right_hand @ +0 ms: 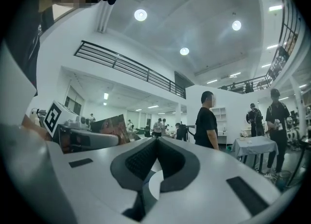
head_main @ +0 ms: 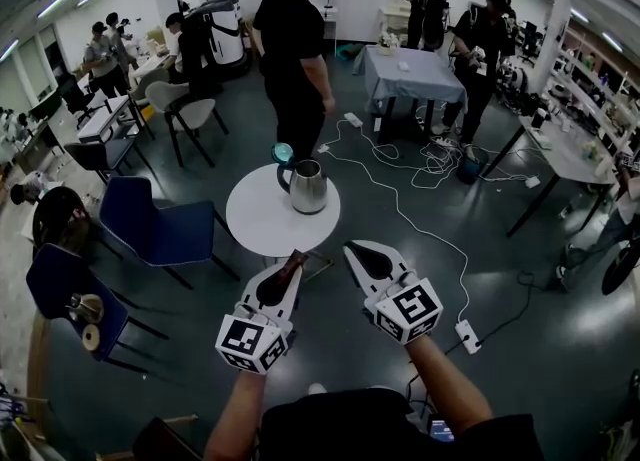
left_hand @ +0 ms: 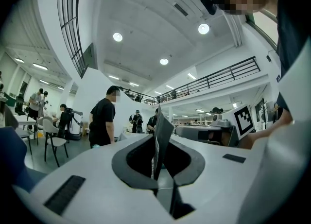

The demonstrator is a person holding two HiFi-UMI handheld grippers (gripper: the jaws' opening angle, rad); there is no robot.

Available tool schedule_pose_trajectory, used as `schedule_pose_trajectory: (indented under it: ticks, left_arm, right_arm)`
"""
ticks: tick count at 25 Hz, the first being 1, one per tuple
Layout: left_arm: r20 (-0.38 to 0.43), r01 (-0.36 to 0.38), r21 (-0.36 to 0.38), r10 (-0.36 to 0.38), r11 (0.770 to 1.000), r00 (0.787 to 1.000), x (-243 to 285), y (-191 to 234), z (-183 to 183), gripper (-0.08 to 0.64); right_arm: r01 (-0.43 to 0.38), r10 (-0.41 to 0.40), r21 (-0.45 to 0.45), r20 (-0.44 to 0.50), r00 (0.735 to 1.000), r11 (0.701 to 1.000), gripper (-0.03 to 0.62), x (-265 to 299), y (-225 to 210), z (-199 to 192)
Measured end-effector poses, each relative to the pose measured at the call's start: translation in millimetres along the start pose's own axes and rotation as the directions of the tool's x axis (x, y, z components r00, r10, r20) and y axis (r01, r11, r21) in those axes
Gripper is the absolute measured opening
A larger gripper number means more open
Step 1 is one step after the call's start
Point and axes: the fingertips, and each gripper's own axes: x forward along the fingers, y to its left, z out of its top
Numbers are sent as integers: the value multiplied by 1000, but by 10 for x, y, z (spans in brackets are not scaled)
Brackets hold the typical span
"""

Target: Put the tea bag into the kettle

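Note:
A steel kettle (head_main: 308, 186) stands on a round white table (head_main: 258, 219), with a teal lid (head_main: 283, 154) lying just behind it. My left gripper (head_main: 296, 257) is held in front of the table's near edge, shut on a flat dark tea bag packet (head_main: 291, 269). In the left gripper view the tea bag packet (left_hand: 164, 127) stands edge-on between the pads of the left gripper (left_hand: 156, 144). Beside it, my right gripper (head_main: 351, 247) is shut with nothing in it. The right gripper view shows the right gripper (right_hand: 156, 141) with its pads together, and the packet (right_hand: 109, 127) off to the left.
A person in black (head_main: 293, 49) stands just beyond the table. Blue chairs (head_main: 150, 219) sit to the left. White cables (head_main: 400, 199) and a power strip (head_main: 467, 336) run over the floor at right. A draped table (head_main: 410, 74) and more people are farther back.

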Motion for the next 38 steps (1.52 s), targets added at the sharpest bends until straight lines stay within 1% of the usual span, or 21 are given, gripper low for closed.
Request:
schedule_pose_trajectory:
  ticks: [4, 7, 14, 18, 23, 30, 38]
  left_arm:
    - [-32, 23, -5, -23, 1000, 999, -92, 102, -93, 37]
    - [-49, 27, -11, -27, 1000, 998, -115, 208, -121, 37]
    - [-39, 33, -33, -35, 999, 999, -122, 307, -160, 37]
    - [-47, 30, -43, -32, 999, 998, -108, 336, -172, 37]
    - [-51, 28, -40, -30, 999, 998, -47, 327, -189, 37]
    - [-55, 13, -48, -15, 999, 998, 7, 420, -254, 37]
    - [-58, 2, -54, -5, 999, 998, 283, 524, -297, 37]
  right_arm:
    - [5, -5, -13, -24, 1000, 1000, 17, 80, 129, -51]
    - [5, -6, -18, -28, 1000, 1000, 17, 147, 176, -48]
    - [7, -8, -18, -47, 999, 1000, 17, 214, 224, -163]
    - [3, -3, -10, -51, 999, 1000, 17, 248, 229, -165]
    - [1, -1, -4, -51, 999, 1000, 17, 269, 150, -204]
    - [-7, 7, -13, -51, 999, 1000, 17, 351, 113, -250]
    - [-14, 14, -5, -49, 999, 1000, 17, 500, -162, -285]
